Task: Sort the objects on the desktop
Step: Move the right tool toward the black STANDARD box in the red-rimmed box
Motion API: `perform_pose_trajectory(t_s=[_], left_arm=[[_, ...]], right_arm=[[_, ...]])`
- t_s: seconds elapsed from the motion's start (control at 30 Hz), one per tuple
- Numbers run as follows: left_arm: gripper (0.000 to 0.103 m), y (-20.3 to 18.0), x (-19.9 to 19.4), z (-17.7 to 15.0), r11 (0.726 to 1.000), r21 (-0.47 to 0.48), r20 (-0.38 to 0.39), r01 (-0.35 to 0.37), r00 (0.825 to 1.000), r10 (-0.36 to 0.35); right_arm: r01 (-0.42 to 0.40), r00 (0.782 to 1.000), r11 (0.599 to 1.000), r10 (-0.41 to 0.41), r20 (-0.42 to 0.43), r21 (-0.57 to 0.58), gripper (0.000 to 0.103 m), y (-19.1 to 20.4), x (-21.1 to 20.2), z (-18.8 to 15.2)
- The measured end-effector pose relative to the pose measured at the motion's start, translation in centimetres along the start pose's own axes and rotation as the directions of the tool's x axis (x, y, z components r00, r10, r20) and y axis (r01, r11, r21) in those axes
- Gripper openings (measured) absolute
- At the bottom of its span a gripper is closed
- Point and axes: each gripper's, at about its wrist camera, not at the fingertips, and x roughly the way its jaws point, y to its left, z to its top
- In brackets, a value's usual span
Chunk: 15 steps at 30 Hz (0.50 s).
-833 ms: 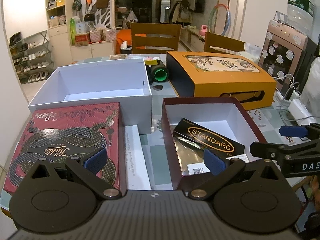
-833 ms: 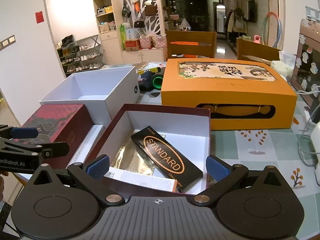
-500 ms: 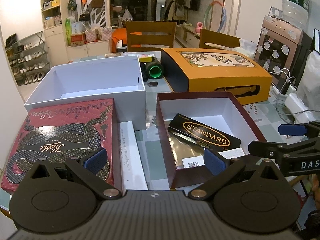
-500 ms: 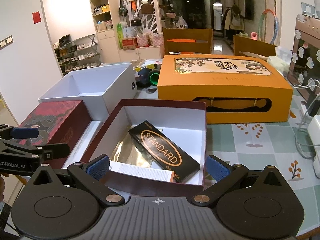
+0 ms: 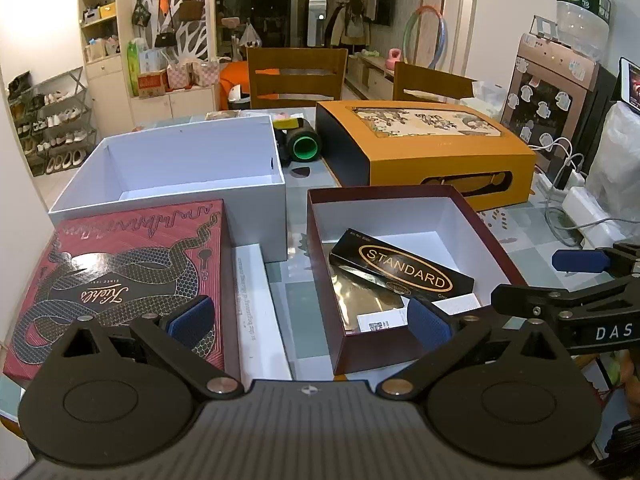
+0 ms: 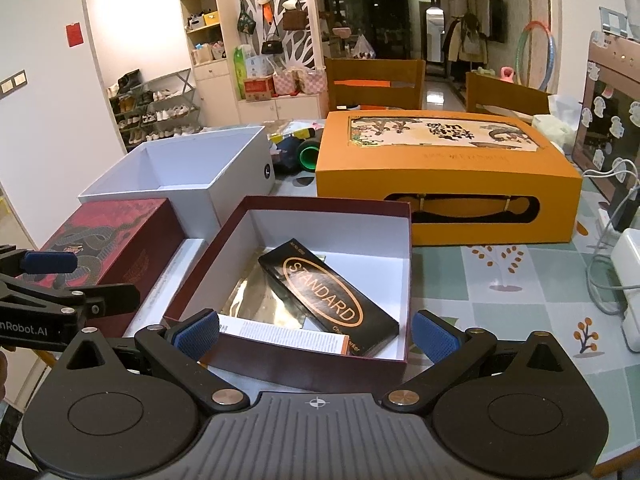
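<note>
We are holding both the left hand-held gripper (image 5: 308, 322) and right hand-held gripper (image 6: 316, 338) wide open and empty, low in frame, squaring up before closing on the maroon box (image 6: 404, 264) holding the black STANDARD box (image 6: 326, 298) at centre.

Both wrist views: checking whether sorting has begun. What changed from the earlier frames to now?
Both claws, left and right, drew back and rose slightly, staying open; nothing was gripped or released. The STANDARD box stayed in the maroon tray; the white box stayed put.

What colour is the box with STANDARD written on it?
Black with gold-orange lettering; clearest in the right wrist view.
</note>
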Motion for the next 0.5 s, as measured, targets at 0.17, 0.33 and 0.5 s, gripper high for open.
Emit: perform_pose_trajectory(t_s=[0.17,0.33,0.5], left_arm=[[0.103,0.1,-0.3,0.2,1.0,0.014,0.01,0.009,1.0,-0.009],[0.103,-0.1,-0.7,0.3,1.0,0.019,0.019,0.019,1.0,-0.02],[0.103,-0.2,-1.1,0.3,0.999,0.027,0.032,0.028,0.999,-0.029]], right_arm=[[0.002,1.0,1.0,-0.002,0.004,-0.008,0.103,0.1,-0.2,0.2],[0.005,1.0,1.0,-0.005,0.009,-0.016,0.103,0.1,-0.5,0.5],[0.002,1.0,1.0,-0.002,0.011,-0.028,0.103,0.1,-0.6,0.8]])
